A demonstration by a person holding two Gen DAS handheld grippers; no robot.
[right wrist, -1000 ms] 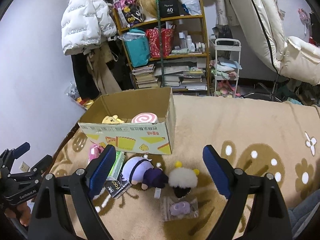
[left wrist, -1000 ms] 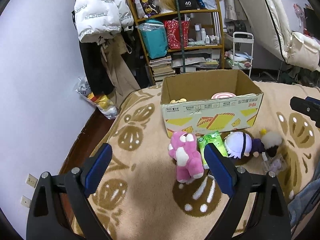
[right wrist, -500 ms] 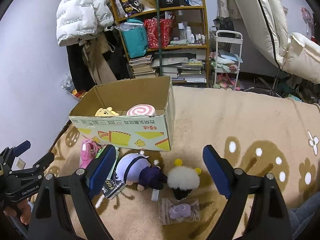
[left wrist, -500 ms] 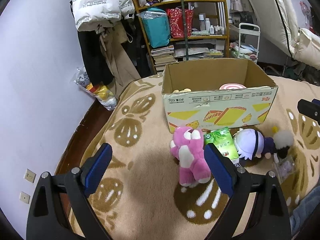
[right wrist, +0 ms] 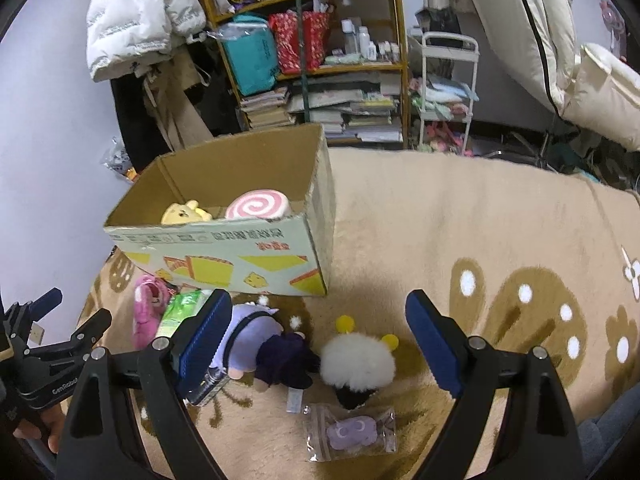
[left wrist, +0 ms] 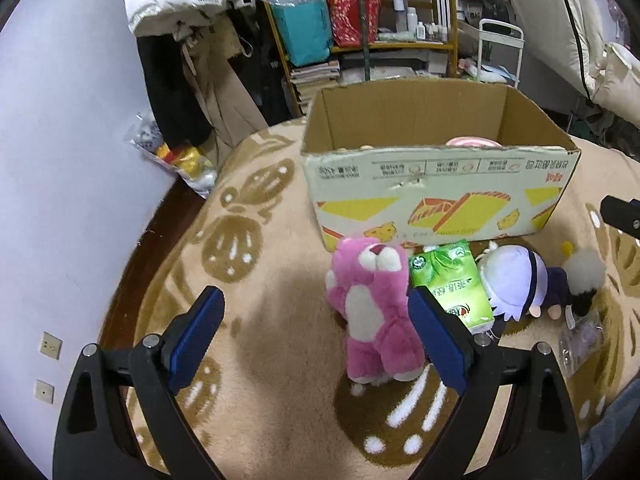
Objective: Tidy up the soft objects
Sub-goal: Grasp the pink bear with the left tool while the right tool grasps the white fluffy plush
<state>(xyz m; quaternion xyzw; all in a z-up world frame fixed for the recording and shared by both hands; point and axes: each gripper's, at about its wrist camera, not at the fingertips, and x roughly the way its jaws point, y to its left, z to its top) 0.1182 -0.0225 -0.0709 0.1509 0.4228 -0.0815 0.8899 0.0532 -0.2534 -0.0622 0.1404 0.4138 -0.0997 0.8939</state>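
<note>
On the tan patterned rug, a pink plush bear (left wrist: 376,312) stands in front of the cardboard box (left wrist: 440,184). My left gripper (left wrist: 314,308) hangs open above the rug, and the bear sits just inside its right finger, untouched. A green tissue pack (left wrist: 452,284) and a purple-haired doll (left wrist: 516,280) lie to the bear's right. My right gripper (right wrist: 318,312) is open above the doll (right wrist: 256,340) and a white fluffy plush (right wrist: 358,364). The box (right wrist: 224,256) holds a pink swirl cushion (right wrist: 256,206) and a yellow plush (right wrist: 184,214). A small bagged purple toy (right wrist: 352,432) lies nearest.
A crowded shelf (right wrist: 320,60) with books and bags stands behind the box. A white puffer jacket (right wrist: 136,20) hangs at its left and a white cart (right wrist: 448,92) stands at its right. The rug's left edge meets dark wood floor (left wrist: 160,232) and the wall.
Both grippers have come down and forward toward the toys, which now look larger and closer. Their jaws stay equally wide, and nothing on the rug has moved.
</note>
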